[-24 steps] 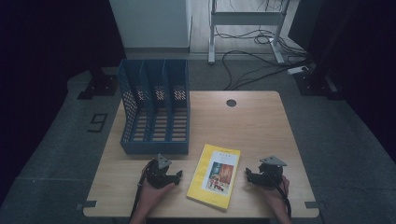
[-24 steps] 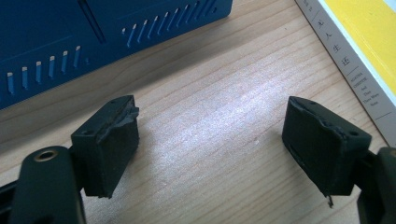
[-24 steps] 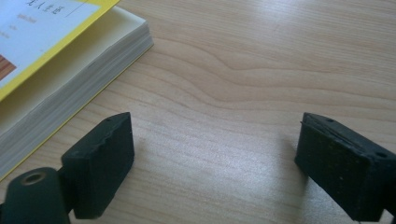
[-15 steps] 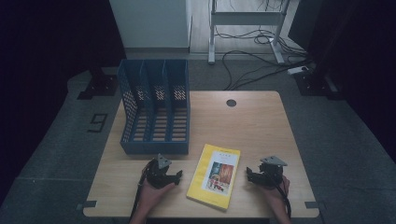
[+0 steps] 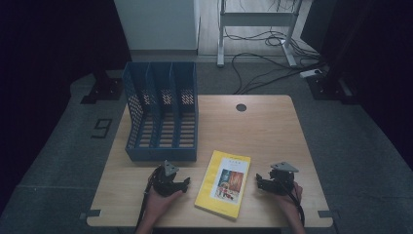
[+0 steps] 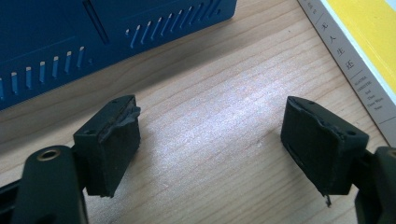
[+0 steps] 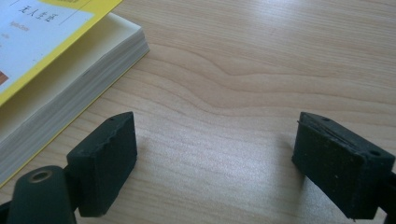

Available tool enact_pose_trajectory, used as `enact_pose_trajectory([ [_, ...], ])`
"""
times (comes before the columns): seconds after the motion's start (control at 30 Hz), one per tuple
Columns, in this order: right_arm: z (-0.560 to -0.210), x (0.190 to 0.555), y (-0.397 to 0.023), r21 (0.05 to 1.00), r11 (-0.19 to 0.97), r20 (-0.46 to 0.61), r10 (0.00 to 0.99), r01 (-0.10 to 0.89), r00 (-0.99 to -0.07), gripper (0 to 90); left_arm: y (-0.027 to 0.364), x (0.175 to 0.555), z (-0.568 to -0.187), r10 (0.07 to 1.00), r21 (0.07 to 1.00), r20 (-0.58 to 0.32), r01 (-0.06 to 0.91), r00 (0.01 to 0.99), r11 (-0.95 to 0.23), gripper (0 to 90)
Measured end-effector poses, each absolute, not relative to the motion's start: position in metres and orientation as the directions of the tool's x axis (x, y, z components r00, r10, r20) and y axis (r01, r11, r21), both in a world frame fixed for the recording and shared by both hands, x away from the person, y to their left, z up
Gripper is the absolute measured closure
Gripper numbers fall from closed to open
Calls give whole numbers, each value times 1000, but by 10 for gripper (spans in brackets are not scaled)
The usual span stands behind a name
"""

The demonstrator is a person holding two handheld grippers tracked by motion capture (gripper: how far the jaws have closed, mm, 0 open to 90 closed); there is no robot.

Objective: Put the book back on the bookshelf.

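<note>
Near edge, left tool (image 5: 184,184): jaws standing apart, gripping nothing, resting on the tabletop (image 5: 263,131).
Near edge, right tool (image 5: 258,180): jaws spread wide, also gripping nothing.
Between them, yellow book (image 5: 223,184): lying flat, untouched.
Farther back, blue file rack (image 5: 163,117): standing just beyond the left tool.

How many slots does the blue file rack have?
3, side by side in the blue file rack at the table's far left: left slot, middle slot, right slot. All look empty, though their walls hide part.
</note>
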State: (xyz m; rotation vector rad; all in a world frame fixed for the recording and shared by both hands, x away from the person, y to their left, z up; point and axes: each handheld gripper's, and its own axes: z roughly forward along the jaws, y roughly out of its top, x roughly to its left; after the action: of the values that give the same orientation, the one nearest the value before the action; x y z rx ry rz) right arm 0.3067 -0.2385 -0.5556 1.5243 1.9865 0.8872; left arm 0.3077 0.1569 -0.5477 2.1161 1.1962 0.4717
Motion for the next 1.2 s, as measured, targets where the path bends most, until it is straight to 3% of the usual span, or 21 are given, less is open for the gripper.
enact_pose_trajectory([
  [0.33,-556,302,-238,745,149,13,971,651,-237,168,157,306,-548,858,693,-8,621,513,-365,205],
  [0.47,-555,301,-237,747,165,16,964,644,-266,185,157,305,-547,867,694,-8,627,498,-353,215],
  [0.83,-542,292,-226,778,168,21,956,606,-291,210,154,305,-548,864,686,-9,632,504,-361,144],
  [1.2,-529,284,-213,801,164,56,937,576,-344,215,158,302,-546,867,707,-52,632,495,-318,195],
])
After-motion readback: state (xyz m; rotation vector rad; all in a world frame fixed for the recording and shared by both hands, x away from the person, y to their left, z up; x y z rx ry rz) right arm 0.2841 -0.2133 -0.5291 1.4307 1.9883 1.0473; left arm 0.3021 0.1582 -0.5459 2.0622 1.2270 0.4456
